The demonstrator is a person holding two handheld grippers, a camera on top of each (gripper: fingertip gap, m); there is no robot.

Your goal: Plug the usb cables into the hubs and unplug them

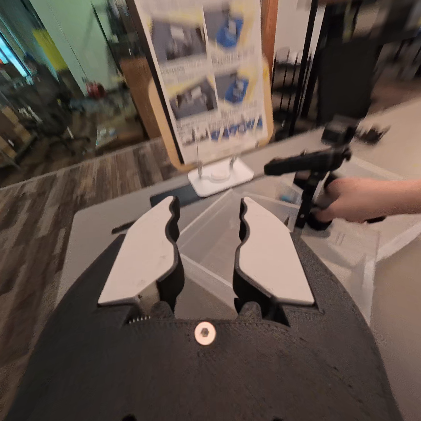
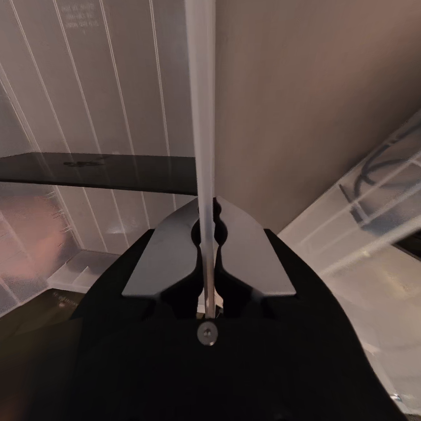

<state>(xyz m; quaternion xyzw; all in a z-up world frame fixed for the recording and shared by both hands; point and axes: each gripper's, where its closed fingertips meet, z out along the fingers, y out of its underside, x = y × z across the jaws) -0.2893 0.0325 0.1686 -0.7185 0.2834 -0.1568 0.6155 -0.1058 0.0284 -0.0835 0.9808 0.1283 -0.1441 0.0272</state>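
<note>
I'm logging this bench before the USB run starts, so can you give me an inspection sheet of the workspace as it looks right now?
Surface: grey table, a dark mat at its far side.
Job's things: no hub or USB plug clearly seen.
Clutter: clear plastic bin ahead of the left gripper; its clear lid lifted on edge; a second clear box.
Grippers: left gripper open, holding nothing; right gripper shut on the lid's edge, held by a hand.
Cables: dark loops inside the second box, type unclear.
Surroundings: blurred poster stand, wood-pattern floor.
</note>
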